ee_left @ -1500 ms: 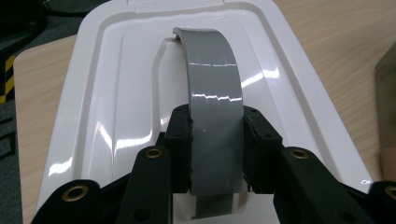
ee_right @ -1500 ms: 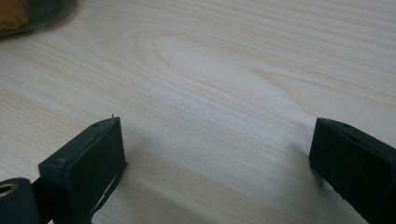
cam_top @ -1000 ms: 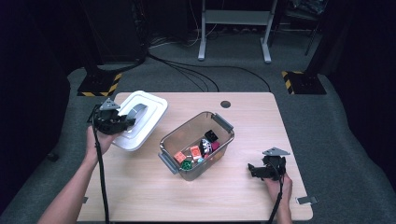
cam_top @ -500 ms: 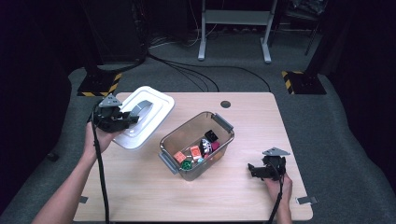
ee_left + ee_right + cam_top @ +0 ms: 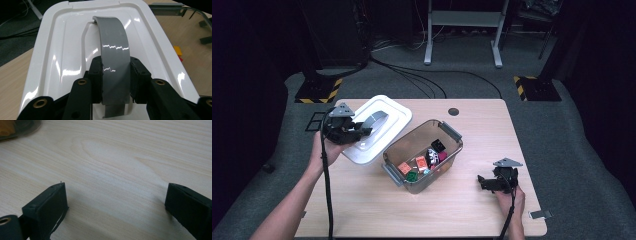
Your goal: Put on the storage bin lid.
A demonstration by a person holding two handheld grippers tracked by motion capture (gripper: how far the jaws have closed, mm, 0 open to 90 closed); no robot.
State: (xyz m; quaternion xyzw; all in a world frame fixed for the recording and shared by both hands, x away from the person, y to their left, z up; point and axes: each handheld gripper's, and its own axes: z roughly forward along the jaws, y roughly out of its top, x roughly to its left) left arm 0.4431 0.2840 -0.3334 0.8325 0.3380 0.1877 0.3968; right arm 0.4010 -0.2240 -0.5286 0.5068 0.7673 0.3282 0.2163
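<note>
A white box lid (image 5: 379,129) with a grey handle (image 5: 374,120) hangs tilted above the table's left part. My left gripper (image 5: 358,133) is shut on that handle (image 5: 115,62), its pads (image 5: 96,80) pressing both edges of the grey strap. The lid (image 5: 62,50) slopes away from the jaws in the left gripper view. A clear storage box (image 5: 424,155) with grey latches stands at the table's middle, holding several small coloured toys. My right gripper (image 5: 484,182) rests low at the table's front right, open, with bare wood (image 5: 112,182) between its fingers (image 5: 47,207).
The wooden table (image 5: 362,205) has a round cable hole (image 5: 453,111) near its far edge. A small red and yellow piece (image 5: 178,51) lies beside the lid in the left gripper view. Cables and a metal stand sit on the dark floor beyond.
My left gripper has lifted the lid and carried it right, toward the clear box. The right gripper has stayed in place.
</note>
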